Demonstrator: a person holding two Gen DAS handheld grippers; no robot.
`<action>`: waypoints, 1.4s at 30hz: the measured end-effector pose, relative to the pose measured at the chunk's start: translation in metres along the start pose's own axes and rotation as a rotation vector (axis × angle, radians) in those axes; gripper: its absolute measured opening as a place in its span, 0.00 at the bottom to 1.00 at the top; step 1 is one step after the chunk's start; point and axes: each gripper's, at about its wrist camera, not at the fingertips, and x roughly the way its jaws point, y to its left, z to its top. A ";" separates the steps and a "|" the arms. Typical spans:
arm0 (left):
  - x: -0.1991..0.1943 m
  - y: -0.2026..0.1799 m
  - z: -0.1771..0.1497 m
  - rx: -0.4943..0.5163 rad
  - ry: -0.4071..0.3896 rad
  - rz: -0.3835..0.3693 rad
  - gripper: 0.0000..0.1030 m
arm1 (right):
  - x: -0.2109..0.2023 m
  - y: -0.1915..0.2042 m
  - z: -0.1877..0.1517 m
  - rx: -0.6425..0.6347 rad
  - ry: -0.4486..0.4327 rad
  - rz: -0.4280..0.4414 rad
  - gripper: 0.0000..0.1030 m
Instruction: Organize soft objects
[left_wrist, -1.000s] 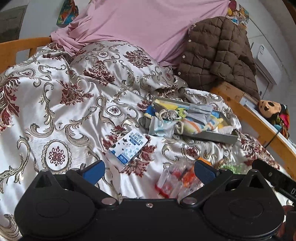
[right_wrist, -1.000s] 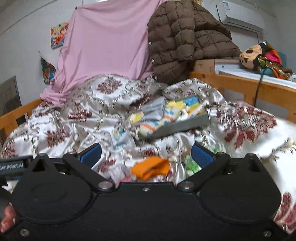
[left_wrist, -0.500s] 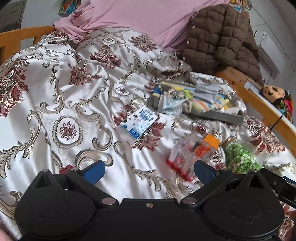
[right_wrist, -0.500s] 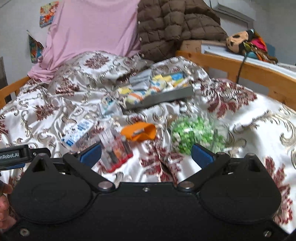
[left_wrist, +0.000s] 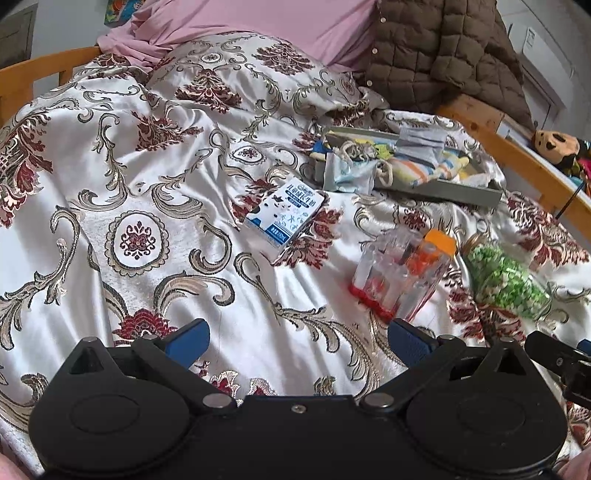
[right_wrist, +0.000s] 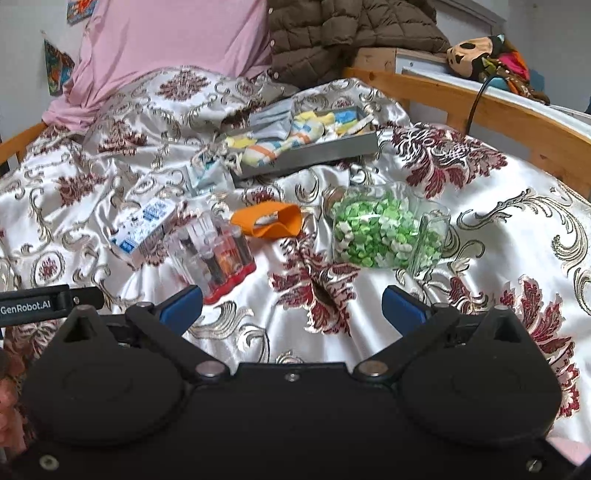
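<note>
While both tools hang above the white satin bedspread with dark red and gold scrollwork (left_wrist: 155, 206), the left gripper (left_wrist: 297, 341) and the right gripper (right_wrist: 292, 304) each have their blue-tipped fingers spread wide with nothing between them. Toward the far right side of the bed, the shallow grey rectangular tray (right_wrist: 314, 153) holds striped socks (right_wrist: 284, 146) and a pale grey cloth (left_wrist: 421, 146), while a light blue face mask (left_wrist: 349, 173) droops over its near-left corner onto the bedspread. Nearer the grippers lie a blue-and-white milk carton (left_wrist: 286, 216), a clear plastic pack with red bottoms (right_wrist: 214, 254), a floppy orange fabric piece (right_wrist: 271, 219) and a clear jar of green paper stars (right_wrist: 384, 230), close together but apart from the tray.
</note>
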 end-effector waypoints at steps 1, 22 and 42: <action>0.001 -0.001 -0.001 0.007 0.002 0.003 0.99 | 0.002 0.000 0.000 -0.008 0.009 0.000 0.99; 0.012 -0.006 -0.006 0.081 0.027 0.075 0.99 | 0.029 0.005 0.002 -0.043 0.073 0.068 0.99; 0.031 -0.003 0.037 0.129 -0.042 0.104 0.99 | 0.093 -0.022 0.040 0.152 0.063 0.329 1.00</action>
